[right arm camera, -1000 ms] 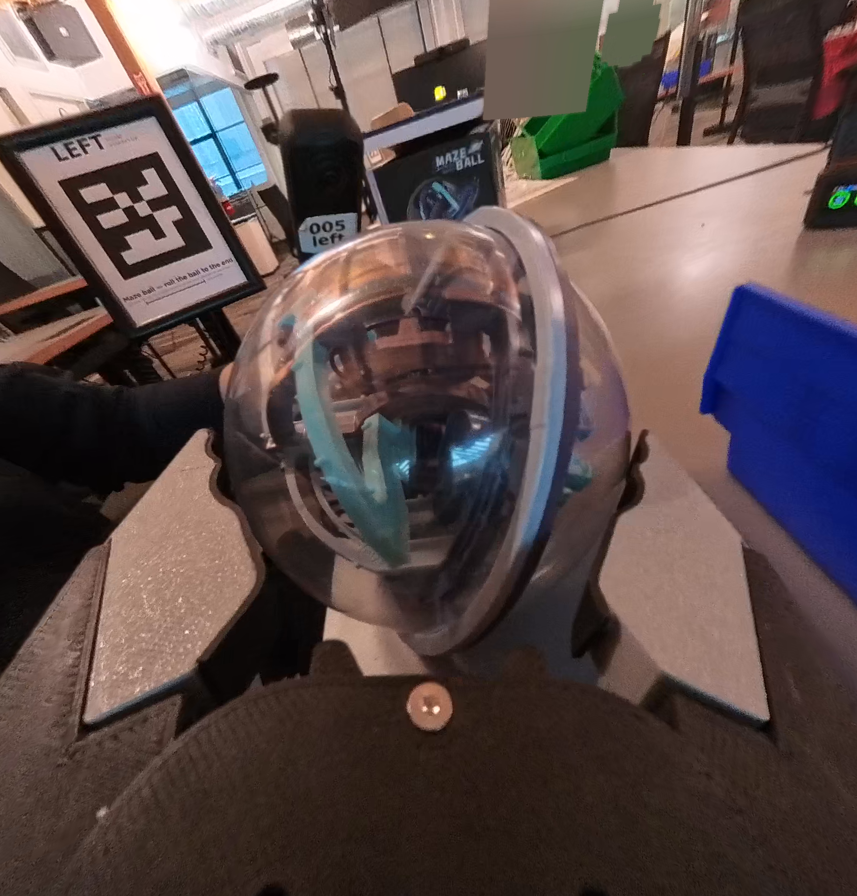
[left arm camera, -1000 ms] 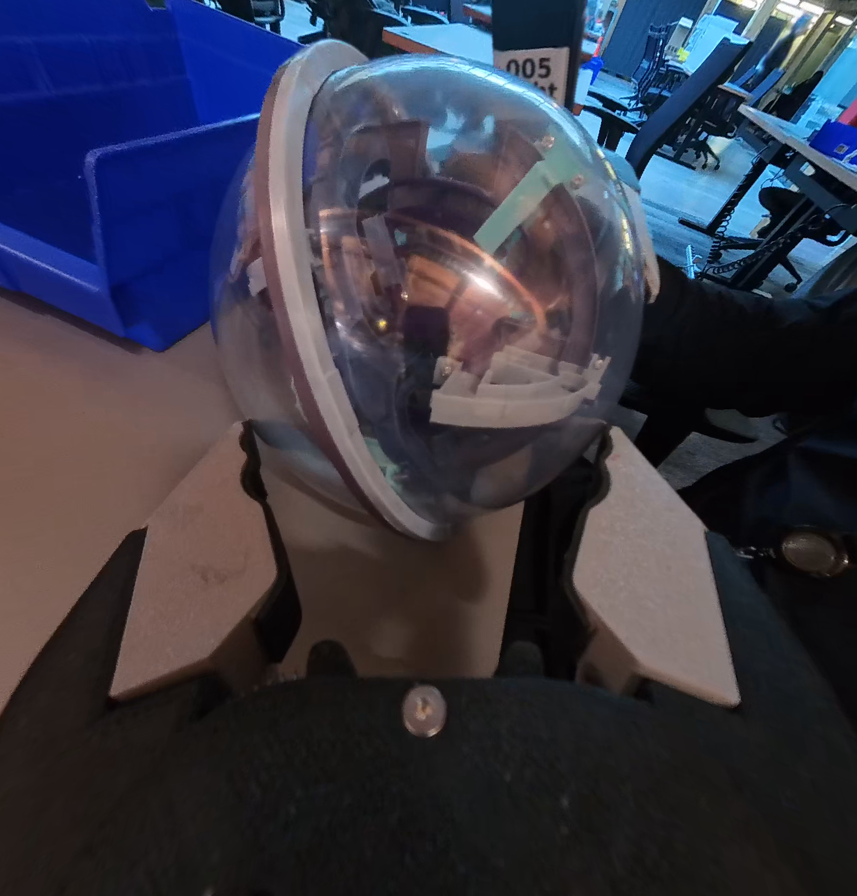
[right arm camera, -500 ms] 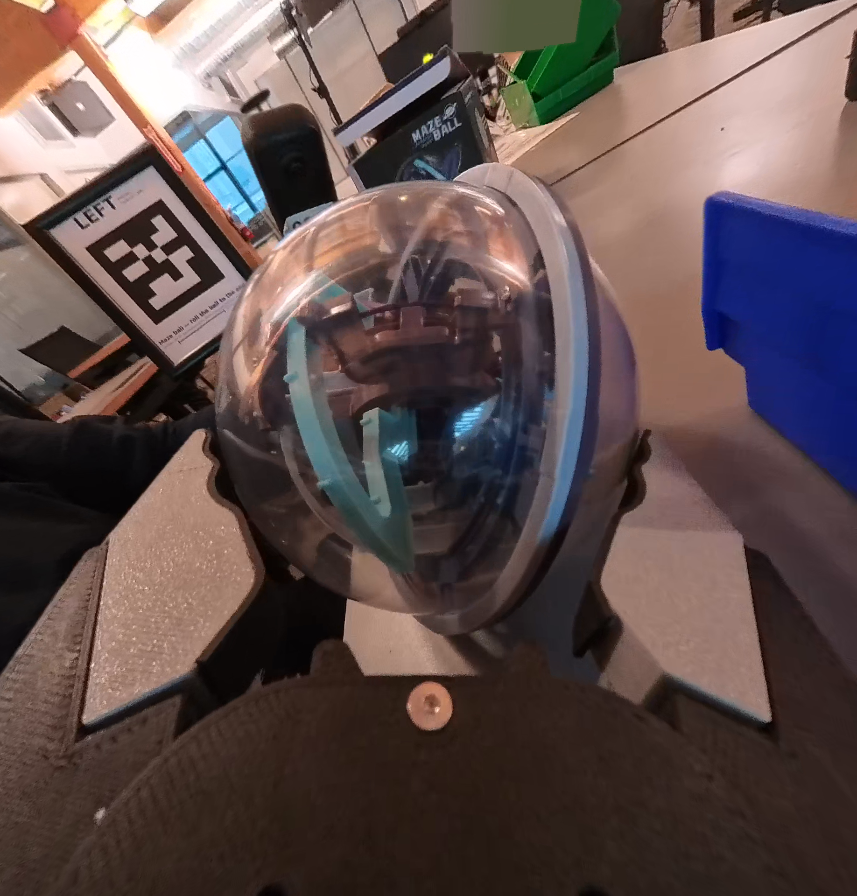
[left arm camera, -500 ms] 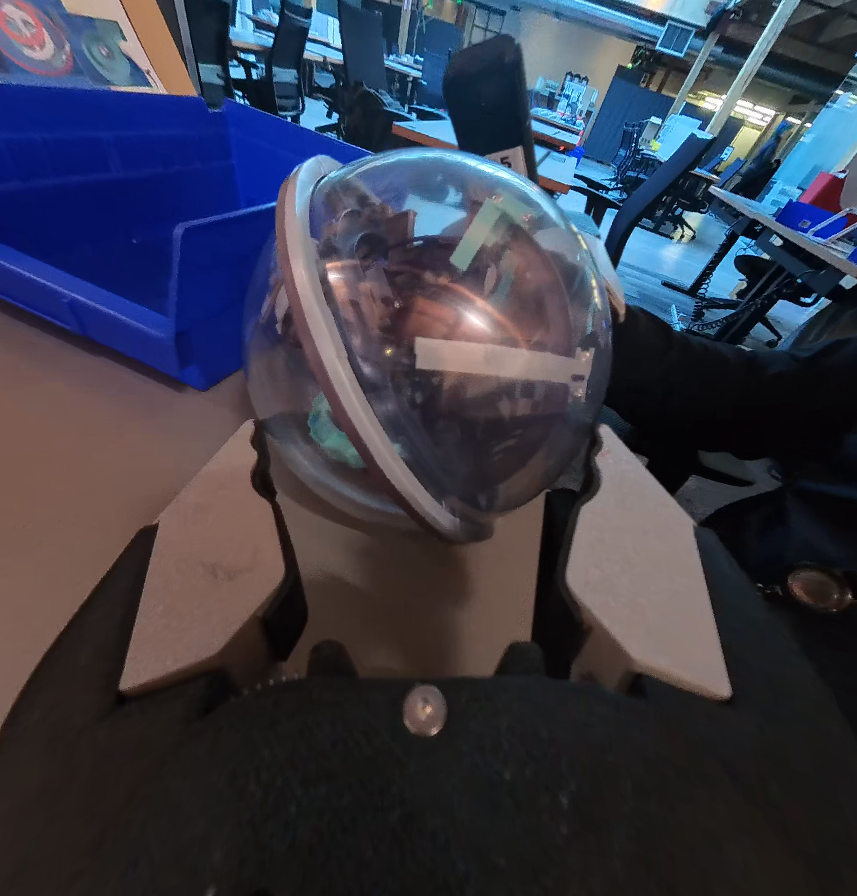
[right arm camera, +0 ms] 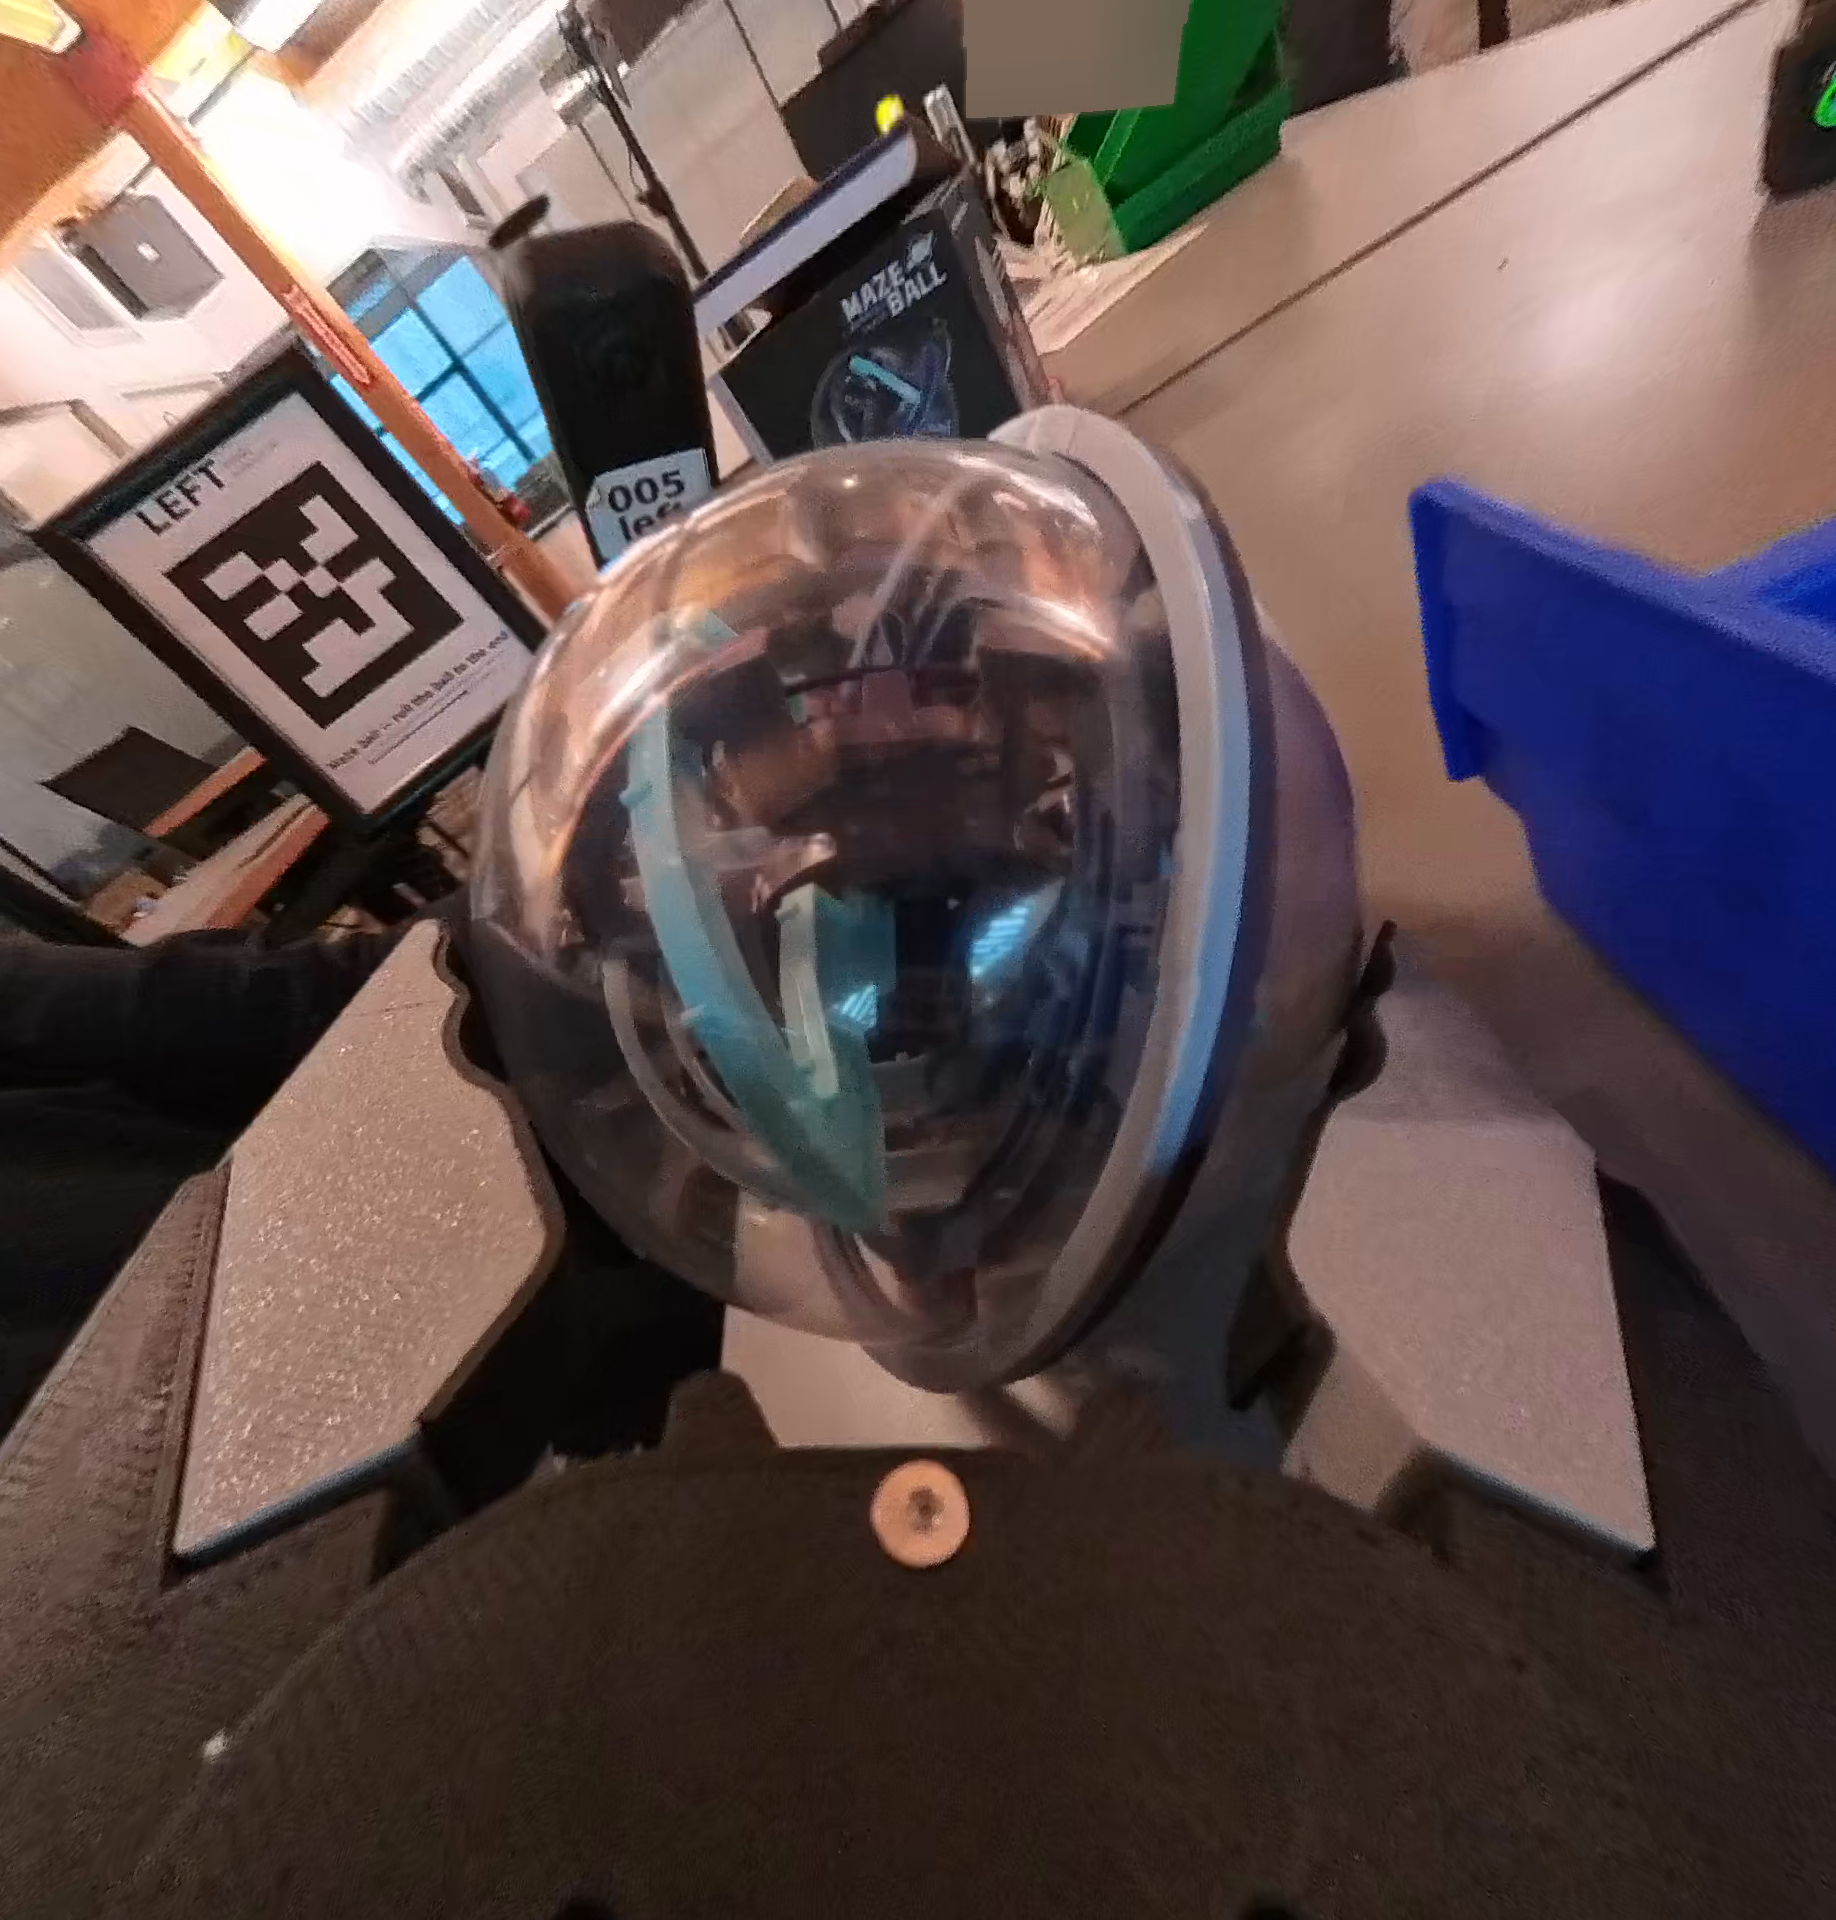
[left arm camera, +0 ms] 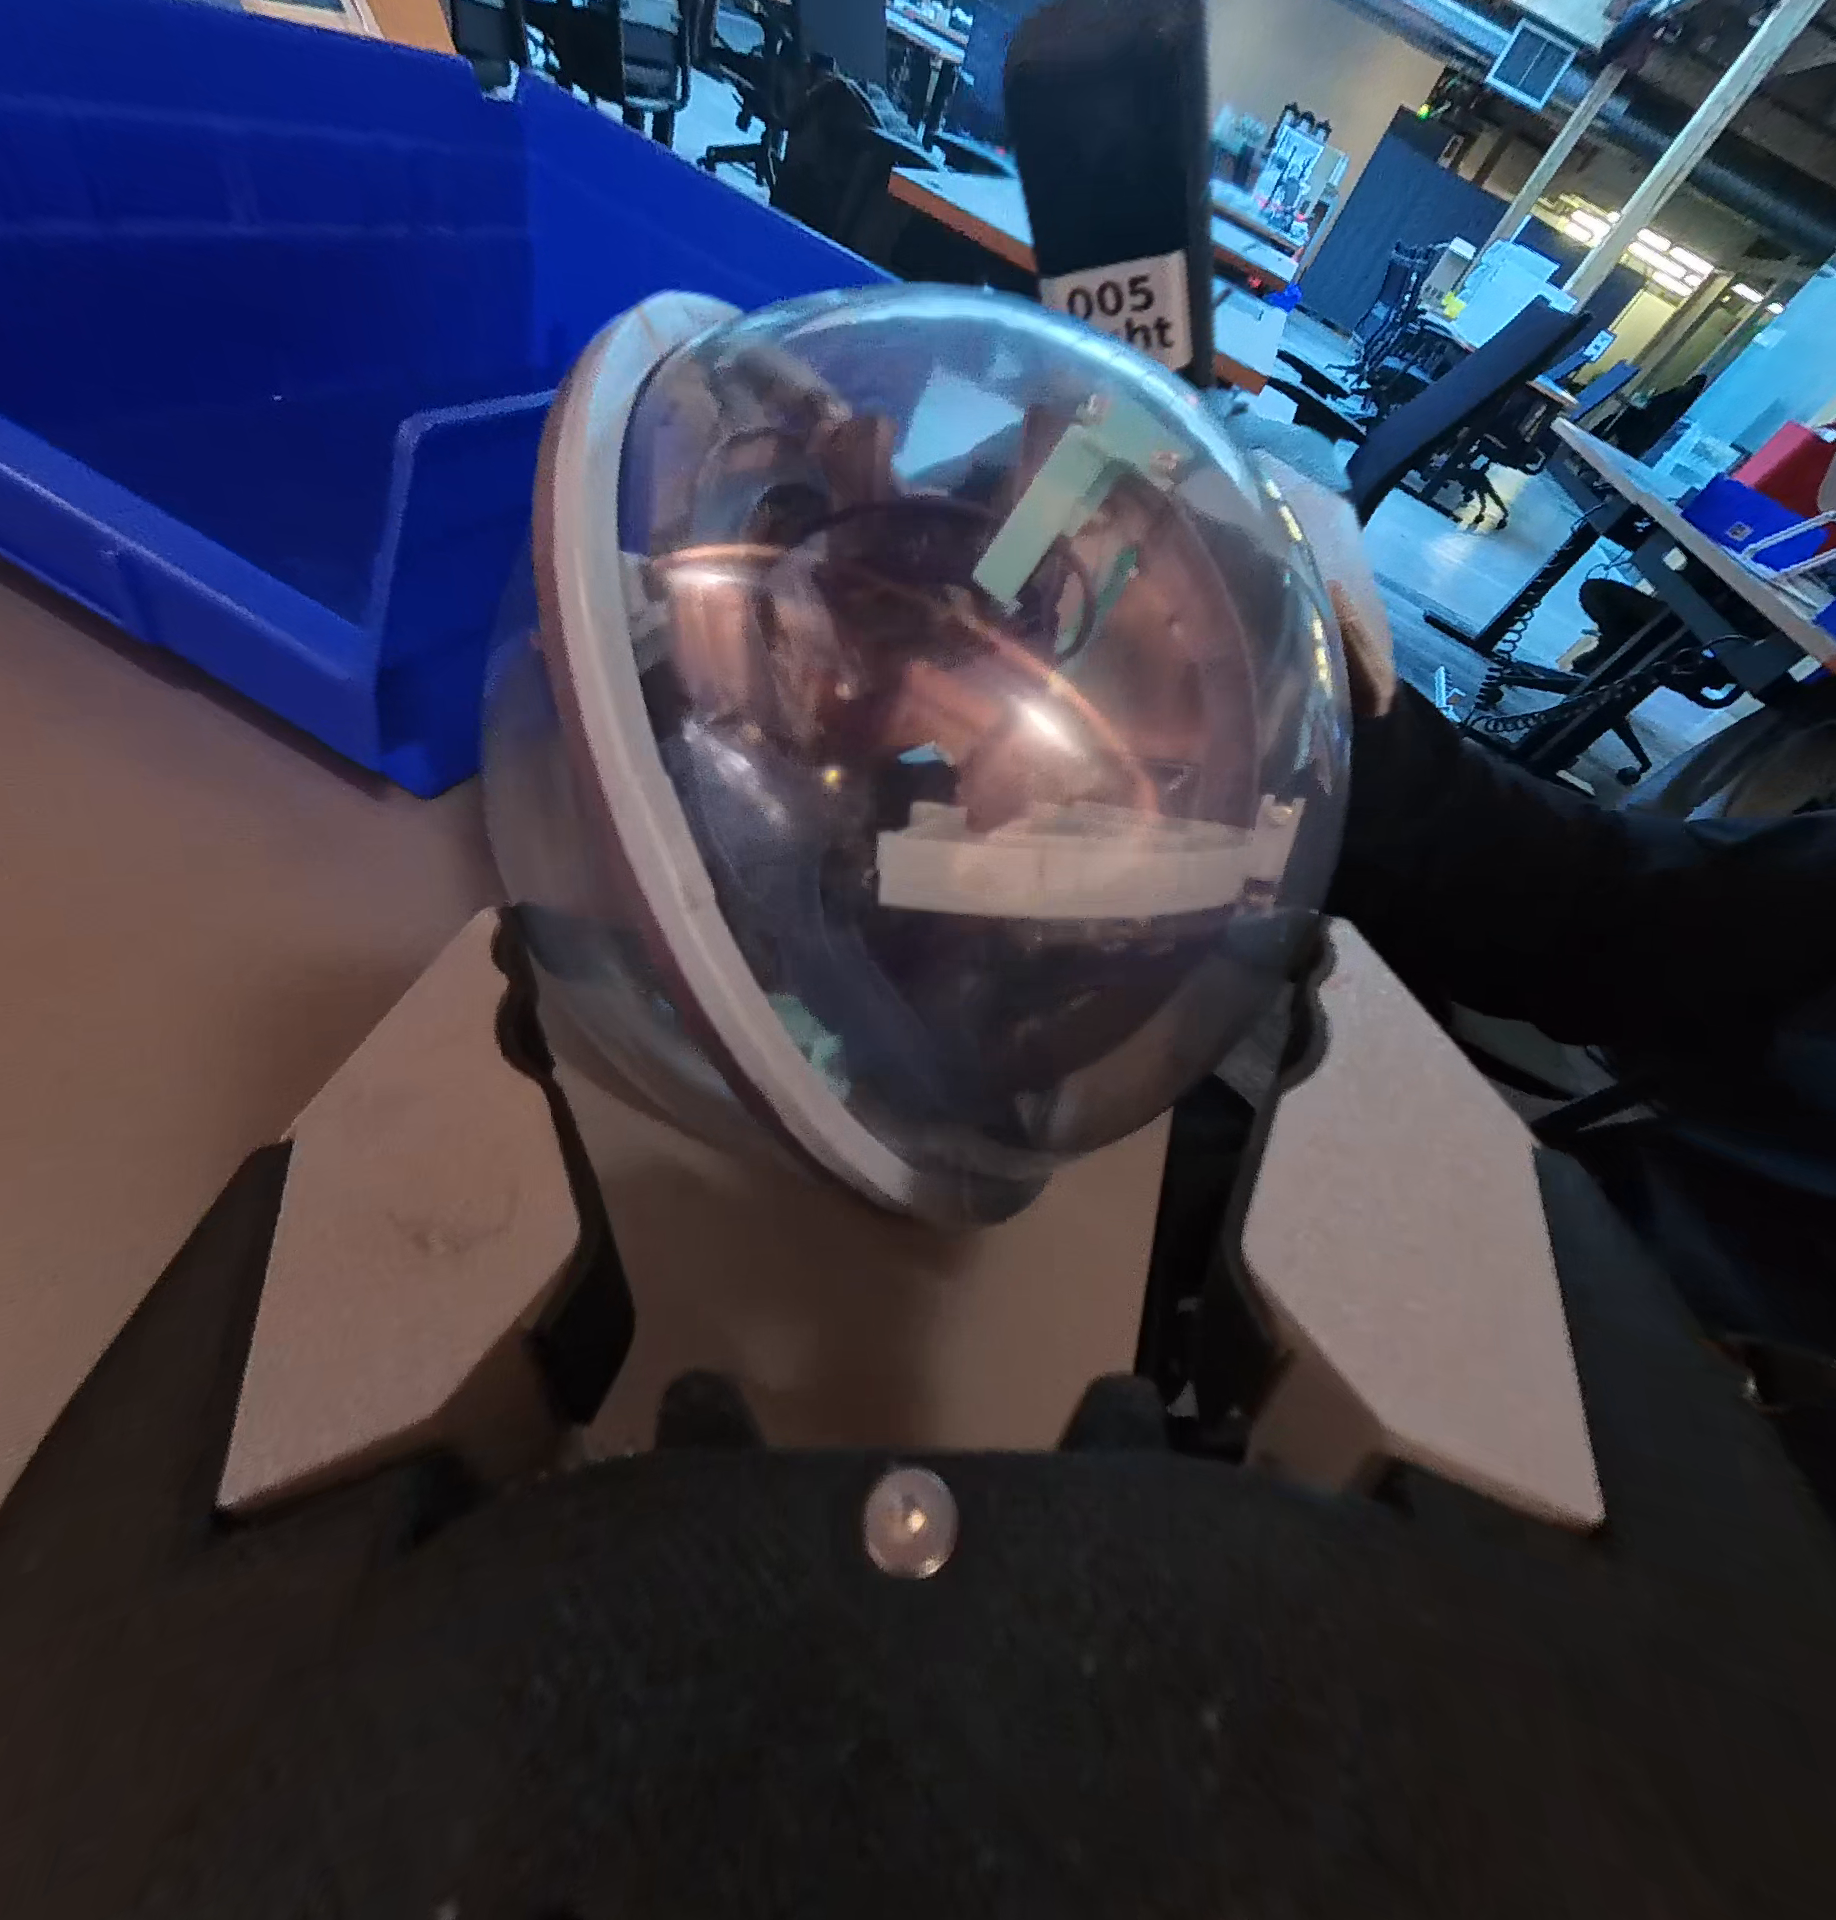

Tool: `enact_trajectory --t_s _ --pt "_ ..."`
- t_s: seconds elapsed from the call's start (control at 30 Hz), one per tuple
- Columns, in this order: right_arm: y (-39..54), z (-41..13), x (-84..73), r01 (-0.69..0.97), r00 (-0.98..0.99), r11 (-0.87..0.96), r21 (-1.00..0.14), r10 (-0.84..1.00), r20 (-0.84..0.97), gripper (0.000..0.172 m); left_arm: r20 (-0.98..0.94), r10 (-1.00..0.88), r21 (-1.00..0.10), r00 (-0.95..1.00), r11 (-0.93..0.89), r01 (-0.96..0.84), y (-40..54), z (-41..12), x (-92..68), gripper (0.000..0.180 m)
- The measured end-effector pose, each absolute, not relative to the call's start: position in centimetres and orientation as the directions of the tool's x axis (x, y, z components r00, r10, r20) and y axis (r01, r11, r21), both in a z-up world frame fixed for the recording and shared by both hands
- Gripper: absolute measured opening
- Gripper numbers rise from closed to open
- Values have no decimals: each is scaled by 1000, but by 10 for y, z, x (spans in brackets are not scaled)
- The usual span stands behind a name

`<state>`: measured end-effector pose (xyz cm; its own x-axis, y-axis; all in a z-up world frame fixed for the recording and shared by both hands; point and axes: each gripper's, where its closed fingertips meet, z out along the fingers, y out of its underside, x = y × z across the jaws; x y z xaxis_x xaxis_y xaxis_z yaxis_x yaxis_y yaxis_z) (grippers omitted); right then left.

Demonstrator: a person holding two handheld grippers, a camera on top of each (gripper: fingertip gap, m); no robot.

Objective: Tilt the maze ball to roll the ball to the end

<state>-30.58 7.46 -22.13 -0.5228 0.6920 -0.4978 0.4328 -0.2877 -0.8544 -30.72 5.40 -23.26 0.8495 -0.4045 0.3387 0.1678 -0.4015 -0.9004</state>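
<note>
The maze ball (left arm camera: 924, 727) is a clear sphere with a pale seam ring and grey, teal and dark tracks inside, held above the table. My left gripper (left arm camera: 909, 987) is shut on its lower half, both fingers (left arm camera: 519, 997) pressed against the shell. My right gripper (right arm camera: 914, 997) grips the same maze ball (right arm camera: 893, 883) from the opposite side, fingers (right arm camera: 1361, 997) against the shell. Each gripper's black body shows behind the sphere in the other's view (left arm camera: 1111, 208) (right arm camera: 613, 343). I cannot make out the small ball inside.
A blue bin (left arm camera: 218, 364) stands on the tan table (left arm camera: 166, 935) beside the sphere; it also shows in the right wrist view (right arm camera: 1672, 779). A dark maze ball box (right arm camera: 893, 343), a framed marker sign (right arm camera: 301, 592) and a green bin (right arm camera: 1184, 156) stand farther off. A dark sleeve (left arm camera: 1568, 914) is close by.
Both grippers have rocked the sphere together: it tipped one way half a second ago and has tipped back, with the inner tracks turning. Both grasps have held.
</note>
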Motion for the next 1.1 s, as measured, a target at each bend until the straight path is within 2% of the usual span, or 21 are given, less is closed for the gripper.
enact_trajectory --t_s 0.03,0.5,0.63,0.73,0.93,1.1 --pt "75 -219 -307 410 -525 -278 -869 707 -474 157 341 -402 -897 850 -410 166 54 -234 -307 140" --pt "76 -211 -312 292 -557 -163 -943 772 -306 157 368 -403 -890 838 -413 192 57 -236 -307 140" --pt "77 -206 -314 232 -558 -181 -956 780 -283 158 390 -407 -883 826 -419 211 57 -238 -306 140" --pt "80 -206 -315 242 -555 -226 -943 765 -326 158 421 -393 -875 818 -415 251 59 -237 -308 140" --pt "76 -220 -314 407 -525 -239 -882 729 -439 157 402 -393 -895 827 -357 266 58 -227 -317 139" --pt "83 -216 -318 422 -497 -347 -838 684 -533 157 402 -404 -890 822 -385 246 57 -236 -315 137"
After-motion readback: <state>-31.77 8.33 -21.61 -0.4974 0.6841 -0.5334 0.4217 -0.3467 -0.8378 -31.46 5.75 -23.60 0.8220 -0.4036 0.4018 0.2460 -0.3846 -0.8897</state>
